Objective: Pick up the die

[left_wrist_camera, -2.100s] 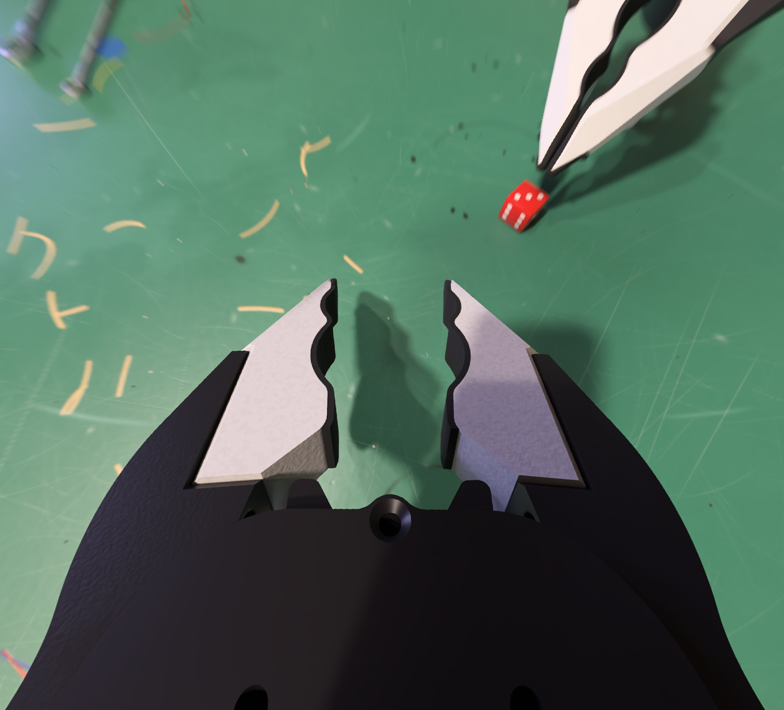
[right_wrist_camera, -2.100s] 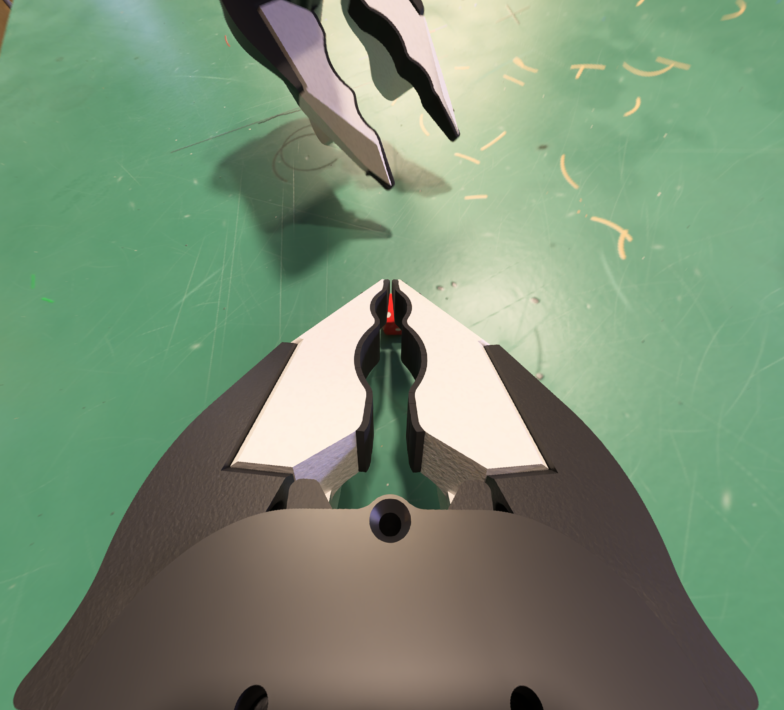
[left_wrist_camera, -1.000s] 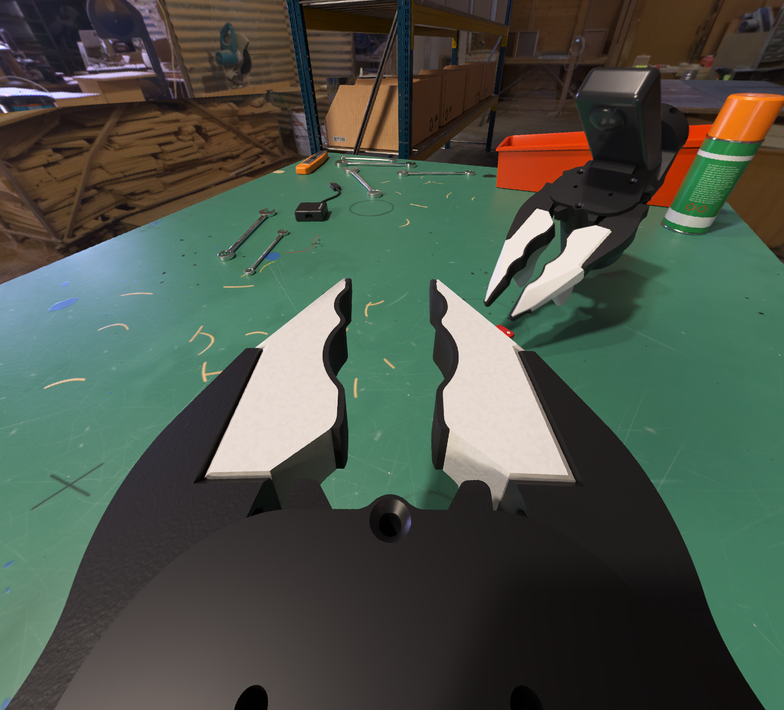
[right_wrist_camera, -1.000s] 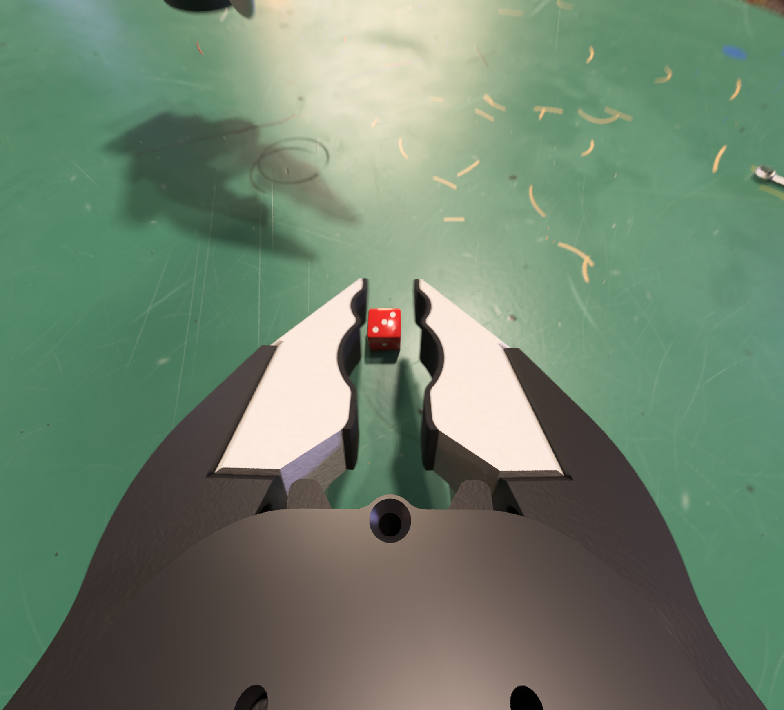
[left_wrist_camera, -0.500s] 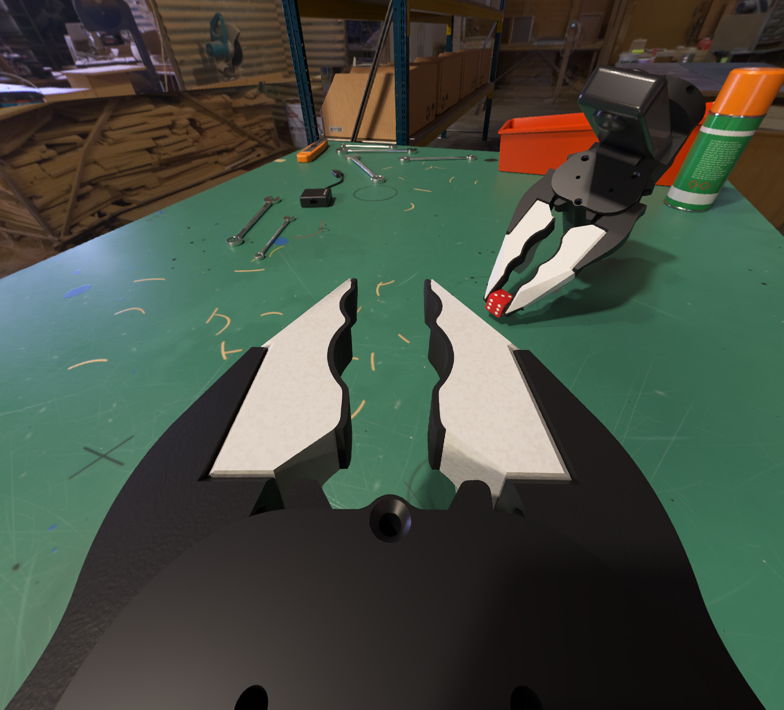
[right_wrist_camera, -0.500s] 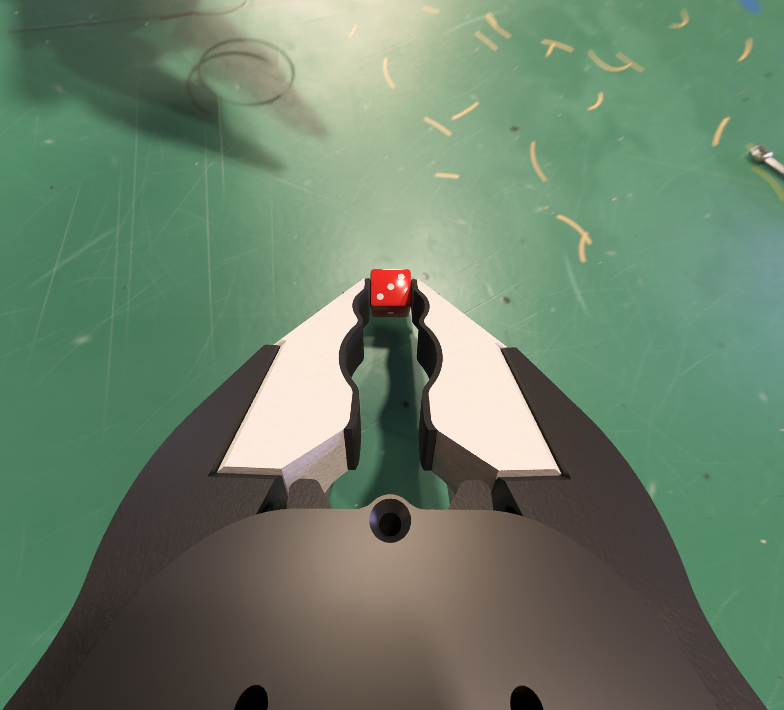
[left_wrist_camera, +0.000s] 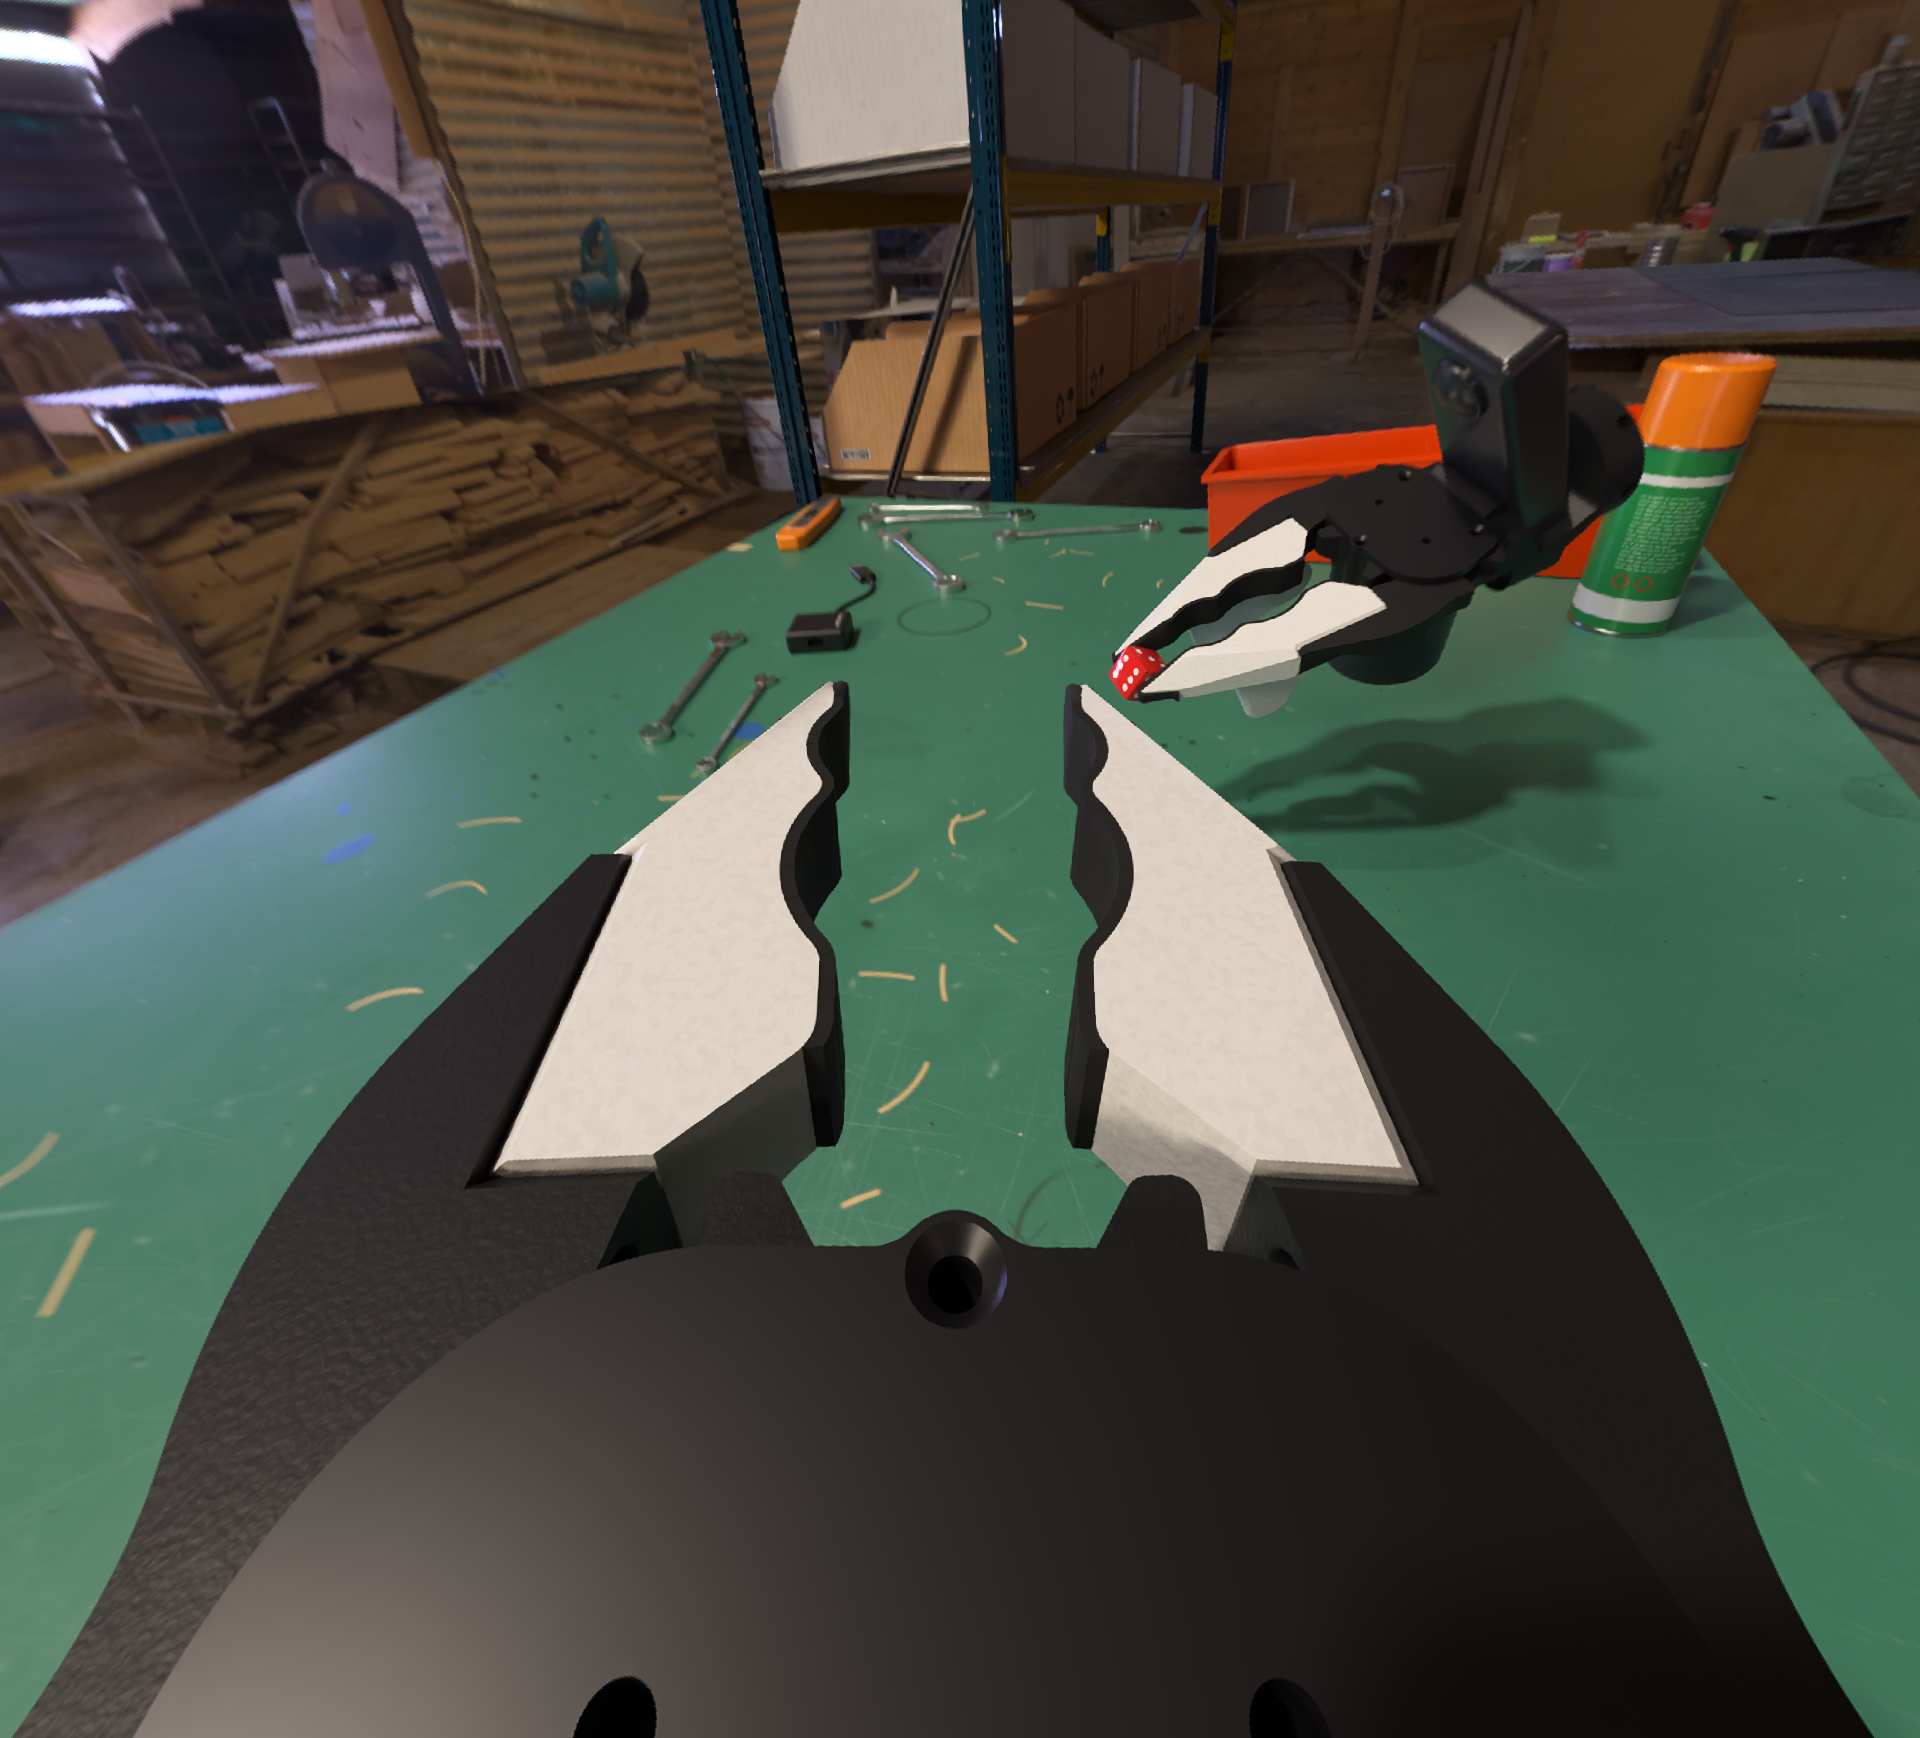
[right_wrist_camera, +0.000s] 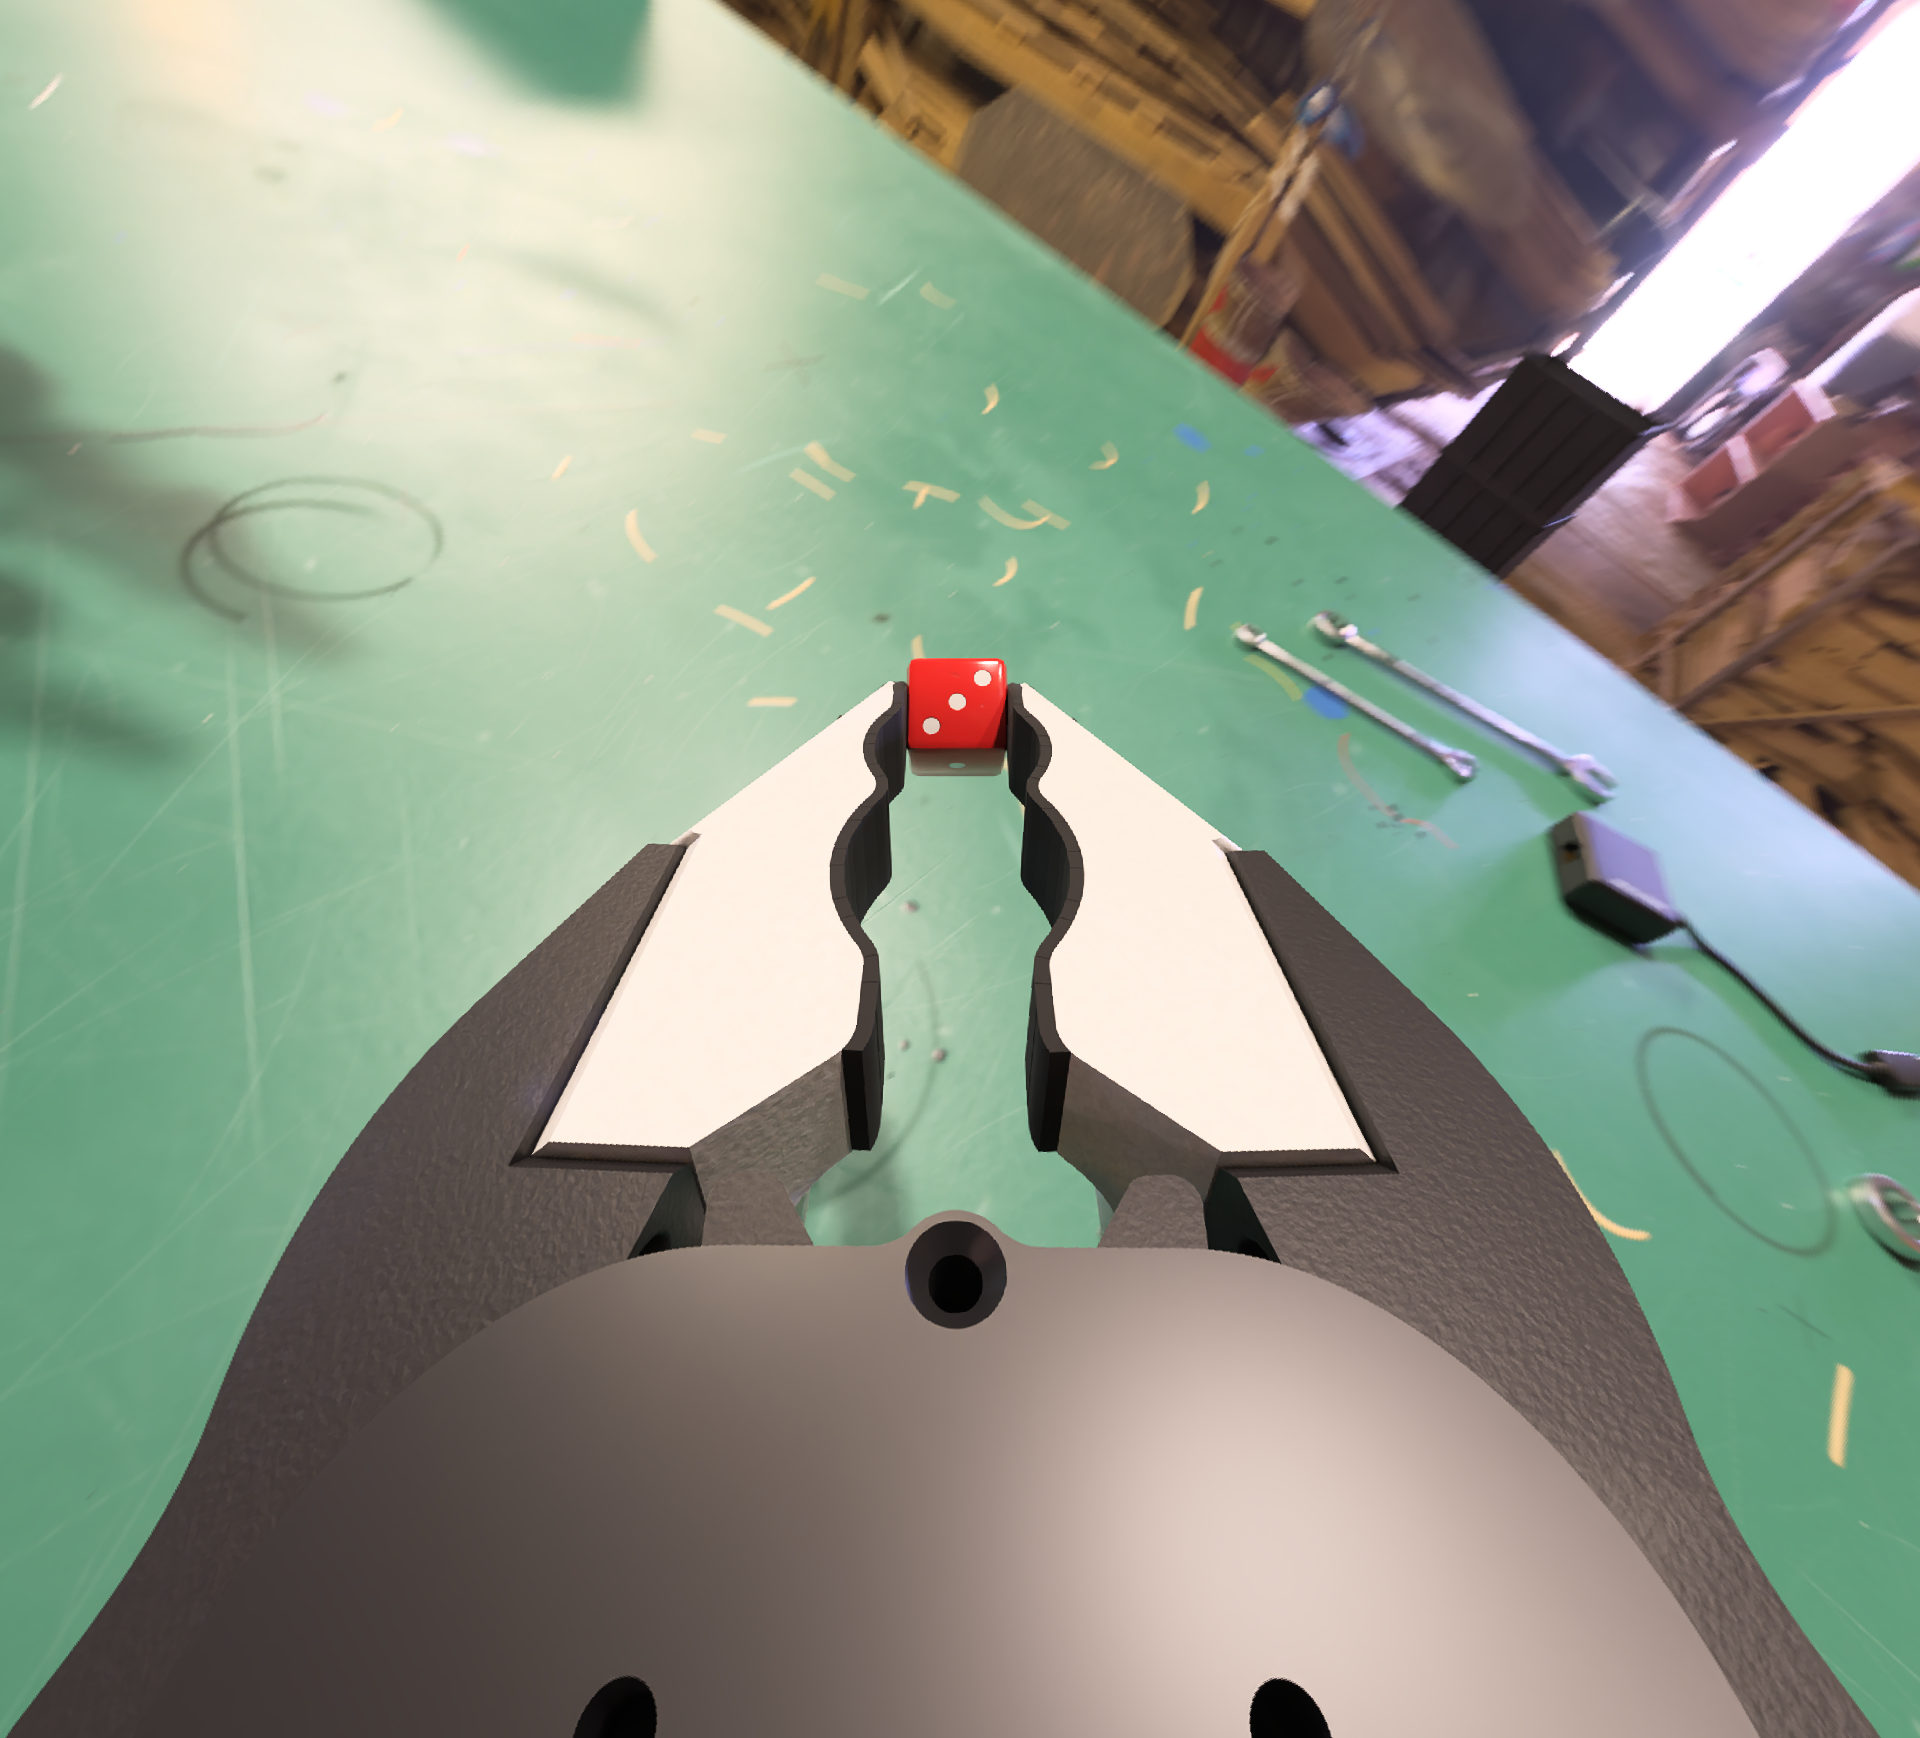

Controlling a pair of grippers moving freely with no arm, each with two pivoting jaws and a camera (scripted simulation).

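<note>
The small red die (right_wrist_camera: 956,703) with white pips is pinched between the tips of my right gripper (right_wrist_camera: 956,712), held clear above the green table (right_wrist_camera: 416,753). In the left wrist view the right gripper (left_wrist_camera: 1143,675) shows at the right with the die (left_wrist_camera: 1135,672) at its tips, its shadow on the table below. My left gripper (left_wrist_camera: 956,706) is open and empty, above the table, to the left of the die and nearer.
Two wrenches (right_wrist_camera: 1351,701) and a black adapter with a cable (right_wrist_camera: 1616,878) lie to the right of the die. An orange bin (left_wrist_camera: 1320,473) and a green spray can (left_wrist_camera: 1662,493) stand at the far right. More wrenches (left_wrist_camera: 707,686) lie on the far left. Wood shavings are scattered about.
My right gripper closed on the die and lifted it off the table, tilting up toward level. My left gripper drew back, rose and stayed open.
</note>
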